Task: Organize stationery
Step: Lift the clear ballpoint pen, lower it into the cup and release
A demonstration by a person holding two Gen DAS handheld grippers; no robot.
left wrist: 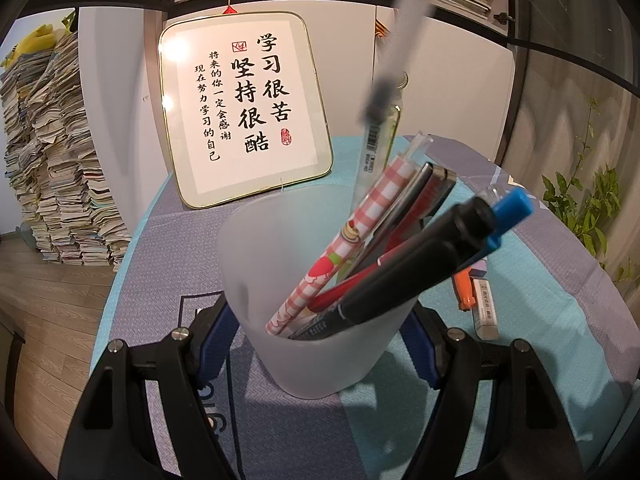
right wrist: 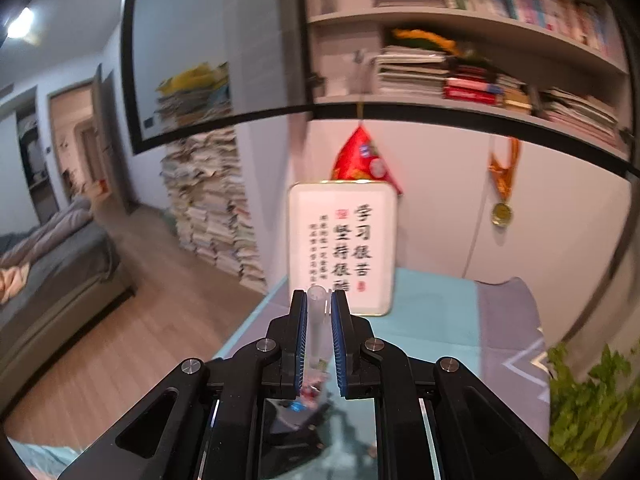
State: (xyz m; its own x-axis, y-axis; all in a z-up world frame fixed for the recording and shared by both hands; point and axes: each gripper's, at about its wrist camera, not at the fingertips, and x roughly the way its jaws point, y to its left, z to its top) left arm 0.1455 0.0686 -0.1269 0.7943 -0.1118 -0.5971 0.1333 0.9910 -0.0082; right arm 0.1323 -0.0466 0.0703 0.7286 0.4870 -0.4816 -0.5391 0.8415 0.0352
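My left gripper (left wrist: 320, 316) is shut on a frosted plastic cup (left wrist: 280, 280), one finger on each side of its base. Leaning in the cup are a pink checked pen (left wrist: 360, 224), a black marker (left wrist: 420, 264), a red pen (left wrist: 344, 292) and a blue-capped pen (left wrist: 514, 204). A clear pen (left wrist: 400, 60) slants down from the top edge towards the cup's far rim; its lower end is hidden behind the other pens. In the right wrist view my right gripper (right wrist: 319, 300) is shut on that clear pen (right wrist: 316, 320), high above the table.
A framed calligraphy sign (left wrist: 244, 108) leans on the cabinet behind the cup, beside a glass bottle (left wrist: 394, 120). A white eraser (left wrist: 484, 308) and an orange item (left wrist: 464, 288) lie right of the cup. A plant (left wrist: 592, 208) stands at right, a tall paper stack (left wrist: 52, 160) at left.
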